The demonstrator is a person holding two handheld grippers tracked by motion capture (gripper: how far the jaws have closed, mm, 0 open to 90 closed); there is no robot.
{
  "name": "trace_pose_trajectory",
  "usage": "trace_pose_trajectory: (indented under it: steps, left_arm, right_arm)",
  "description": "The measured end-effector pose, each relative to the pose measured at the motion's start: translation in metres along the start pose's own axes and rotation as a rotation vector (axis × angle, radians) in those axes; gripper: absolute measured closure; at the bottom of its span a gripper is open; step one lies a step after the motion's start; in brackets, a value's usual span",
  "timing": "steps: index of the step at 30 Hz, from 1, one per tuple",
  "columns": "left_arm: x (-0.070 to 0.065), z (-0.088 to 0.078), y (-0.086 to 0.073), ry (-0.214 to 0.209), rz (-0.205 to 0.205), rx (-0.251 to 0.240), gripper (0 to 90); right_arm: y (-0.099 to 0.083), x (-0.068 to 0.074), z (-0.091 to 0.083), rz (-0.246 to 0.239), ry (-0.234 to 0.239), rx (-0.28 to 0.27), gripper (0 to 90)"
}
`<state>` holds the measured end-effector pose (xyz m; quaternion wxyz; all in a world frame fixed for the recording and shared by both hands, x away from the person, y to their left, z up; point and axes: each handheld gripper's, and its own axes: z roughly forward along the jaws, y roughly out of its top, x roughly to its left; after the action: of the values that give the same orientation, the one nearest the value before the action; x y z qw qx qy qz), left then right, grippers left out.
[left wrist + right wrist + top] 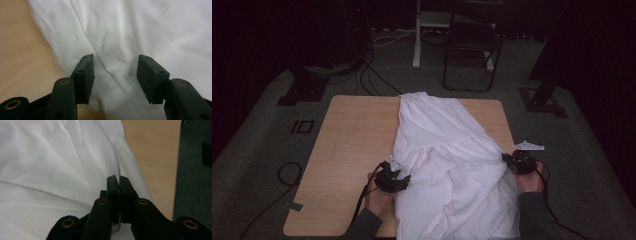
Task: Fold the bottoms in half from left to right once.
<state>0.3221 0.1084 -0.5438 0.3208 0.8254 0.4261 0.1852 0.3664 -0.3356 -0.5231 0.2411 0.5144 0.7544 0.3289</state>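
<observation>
On the table (pixel 352 135), our right gripper (pixel 117 178) pinches the dress (pixel 447 160); our left gripper (pixel 115 72), spread, could drop its side.

The room is dark. A wooden counter (pixel 352 145) stands on a grey floor (pixel 257 130). Past its far edge stand a black chair (pixel 472 50) and a white post (pixel 416 35). Black cables (pixel 372 75) lie on the floor.

A wooden table (pixel 352 145) stands before a folding chair (pixel 472 47) on grey carpet (pixel 257 145).
</observation>
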Motion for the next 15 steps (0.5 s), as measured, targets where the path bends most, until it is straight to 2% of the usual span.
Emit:
trace_pose_trajectory:
  steps: [1, 2, 3, 4, 5, 6, 8, 9, 10, 11, 12, 13, 14, 15]
  left_arm:
    - [-0.001, 0.007, -0.002, 0.006, 0.003, 0.019, 53.9]
    - [0.000, 0.013, -0.004, 0.009, 0.013, -0.009, 59.0]
    - [0.002, 0.013, -0.001, 0.022, 0.030, 0.002, 66.0]
    - [0.003, 0.012, 0.000, 0.046, 0.052, 0.012, 77.2]
    - [0.004, 0.013, 0.002, 0.094, 0.088, 0.019, 82.7]
    - [0.007, 0.015, 0.003, 0.109, 0.102, 0.018, 86.7]
    - [0.019, 0.018, 0.007, 0.129, 0.089, 0.024, 88.0]
    - [0.019, 0.018, 0.007, 0.129, 0.089, 0.024, 88.2]
    - [0.036, 0.022, 0.011, 0.184, 0.067, 0.034, 88.4]
    - [0.036, 0.022, 0.011, 0.184, 0.067, 0.034, 88.5]
    - [0.057, 0.026, 0.016, 0.231, 0.026, 0.042, 88.5]
    - [0.057, 0.026, 0.016, 0.231, 0.026, 0.042, 88.5]
    - [0.085, 0.031, 0.023, 0.320, 0.005, 0.073, 88.5]
    - [0.085, 0.031, 0.023, 0.320, 0.005, 0.073, 88.5]
  right_arm:
    - [-0.005, -0.002, 0.006, 0.009, 0.005, 0.016, 87.8]
    - [-0.010, -0.005, 0.013, 0.018, 0.013, 0.033, 87.6]
    - [-0.014, -0.006, 0.018, 0.024, 0.016, 0.046, 87.3]
    - [-0.019, -0.006, 0.024, 0.030, 0.023, 0.069, 87.0]
    - [-0.021, -0.006, 0.027, 0.031, 0.028, 0.076, 87.1]
    - [-0.022, -0.004, 0.029, 0.034, 0.033, 0.072, 87.2]
    - [-0.020, 0.001, 0.029, 0.031, 0.040, 0.086, 87.1]
    - [-0.019, 0.003, 0.030, 0.023, 0.044, 0.091, 87.0]
    - [-0.017, 0.008, 0.030, 0.010, 0.064, 0.098, 86.5]
    - [-0.017, 0.012, 0.031, 0.008, 0.077, 0.100, 86.4]
    - [-0.015, 0.019, 0.033, 0.003, 0.100, 0.098, 86.3]
    - [-0.015, 0.019, 0.033, 0.003, 0.100, 0.098, 86.3]
    - [-0.010, 0.032, 0.038, -0.021, 0.139, 0.092, 86.0]
    - [-0.010, 0.032, 0.038, -0.021, 0.139, 0.092, 86.0]
